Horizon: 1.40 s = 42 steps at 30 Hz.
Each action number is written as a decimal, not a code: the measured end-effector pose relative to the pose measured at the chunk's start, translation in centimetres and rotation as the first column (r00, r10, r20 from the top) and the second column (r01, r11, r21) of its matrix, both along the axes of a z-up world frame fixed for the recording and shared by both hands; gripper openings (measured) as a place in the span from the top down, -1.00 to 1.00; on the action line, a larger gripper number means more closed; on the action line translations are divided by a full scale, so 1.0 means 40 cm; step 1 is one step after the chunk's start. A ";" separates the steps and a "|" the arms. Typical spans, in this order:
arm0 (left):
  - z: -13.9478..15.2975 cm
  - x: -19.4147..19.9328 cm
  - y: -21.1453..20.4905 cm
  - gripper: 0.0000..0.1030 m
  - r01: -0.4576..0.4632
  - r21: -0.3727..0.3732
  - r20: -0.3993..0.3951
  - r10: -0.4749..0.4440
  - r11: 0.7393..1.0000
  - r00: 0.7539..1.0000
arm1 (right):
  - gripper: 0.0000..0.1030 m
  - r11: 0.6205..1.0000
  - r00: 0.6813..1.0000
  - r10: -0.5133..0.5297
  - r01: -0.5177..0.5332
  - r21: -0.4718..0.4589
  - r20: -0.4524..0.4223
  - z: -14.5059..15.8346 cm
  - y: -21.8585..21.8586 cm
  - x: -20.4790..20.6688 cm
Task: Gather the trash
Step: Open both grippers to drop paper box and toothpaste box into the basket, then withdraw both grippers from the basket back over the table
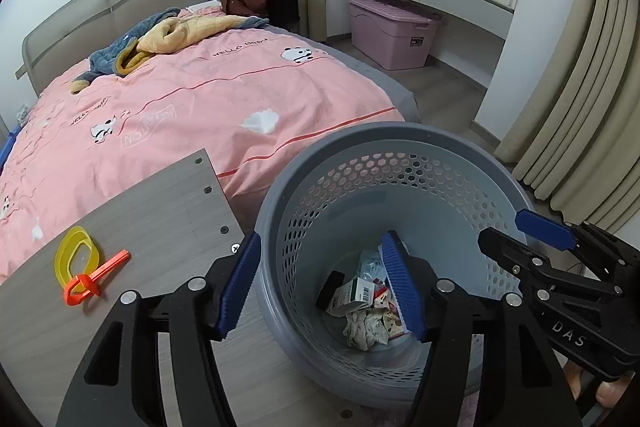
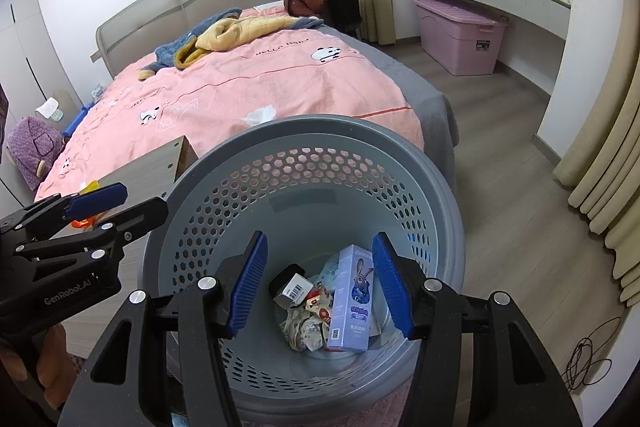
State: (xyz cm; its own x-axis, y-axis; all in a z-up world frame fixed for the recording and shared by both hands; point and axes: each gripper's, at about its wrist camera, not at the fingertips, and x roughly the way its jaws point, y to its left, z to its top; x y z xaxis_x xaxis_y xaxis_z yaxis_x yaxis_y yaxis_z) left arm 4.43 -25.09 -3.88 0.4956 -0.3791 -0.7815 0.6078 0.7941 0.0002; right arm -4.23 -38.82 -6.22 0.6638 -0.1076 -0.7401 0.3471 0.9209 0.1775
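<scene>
Both claws hang released over the grey basket (image 2: 320,131) — left gripper (image 1: 320,287); right gripper (image 2: 320,283) — gripping nothing.

Grey perforated bin (image 2: 320,147) upright on floor, crumpled paper (image 2: 304,331), purple box (image 2: 350,299) inside

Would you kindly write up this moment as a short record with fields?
bin: grey perforated basket on the floor beside the bed
contents: purple box, crumpled paper, a barcoded packet
left gripper: over the basket, jaws open, nothing between them
right gripper: over the basket, jaws open, purple box below, not pressed
left out: white tissue on the pink bedspread; yellow ring on the wooden board
</scene>
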 end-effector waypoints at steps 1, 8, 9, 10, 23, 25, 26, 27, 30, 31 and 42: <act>0.002 -0.001 0.001 -0.19 -0.001 -0.001 0.001 0.001 1.000 1.000 | -0.05 1.000 1.000 0.000 0.000 0.000 0.000 0.000 -0.001 0.000; 0.008 -0.007 0.017 -0.23 -0.015 -0.007 0.007 0.015 1.000 1.000 | -0.11 1.000 1.000 -0.001 0.001 0.004 0.001 -0.002 0.003 -0.001; 0.009 -0.008 0.020 -0.23 -0.017 -0.007 0.010 0.017 1.000 1.000 | -0.11 1.000 1.000 0.000 0.000 0.003 0.001 -0.002 0.005 0.000; 0.011 -0.010 0.024 -0.23 -0.021 -0.008 0.014 0.021 1.000 1.000 | -0.11 1.000 1.000 0.000 0.000 0.002 0.001 -0.003 0.006 -0.001; 0.026 -0.018 0.094 -0.36 -0.073 -0.038 0.015 0.073 0.997 0.997 | -0.28 1.000 1.000 0.020 -0.020 0.002 0.015 0.006 0.055 -0.008; 0.028 -0.016 0.120 -0.36 -0.093 -0.045 0.014 0.094 0.995 0.995 | -0.28 1.000 0.999 0.031 -0.031 -0.002 0.015 0.008 0.069 -0.007; 0.029 -0.016 0.132 -0.36 -0.103 -0.048 0.015 0.103 0.994 0.995 | -0.28 0.999 0.999 0.039 -0.039 -0.005 0.014 0.009 0.079 -0.006; 0.030 -0.015 0.145 -0.36 -0.115 -0.049 0.017 0.116 0.992 0.993 | -0.28 0.999 0.999 0.047 -0.047 -0.007 0.014 0.009 0.089 -0.003; 0.033 -0.014 0.198 -0.38 -0.162 -0.053 0.029 0.164 0.985 0.986 | -0.29 0.997 0.997 0.073 -0.073 -0.010 0.010 0.008 0.121 0.003; 0.033 -0.011 0.224 -0.38 -0.184 -0.055 0.030 0.185 0.981 0.982 | -0.29 0.996 0.996 0.083 -0.083 -0.012 0.009 0.008 0.132 0.006; 0.042 0.024 0.501 -0.45 -0.413 -0.067 0.075 0.418 0.908 0.905 | -0.47 0.971 0.971 0.238 -0.237 -0.026 0.035 0.032 0.321 0.076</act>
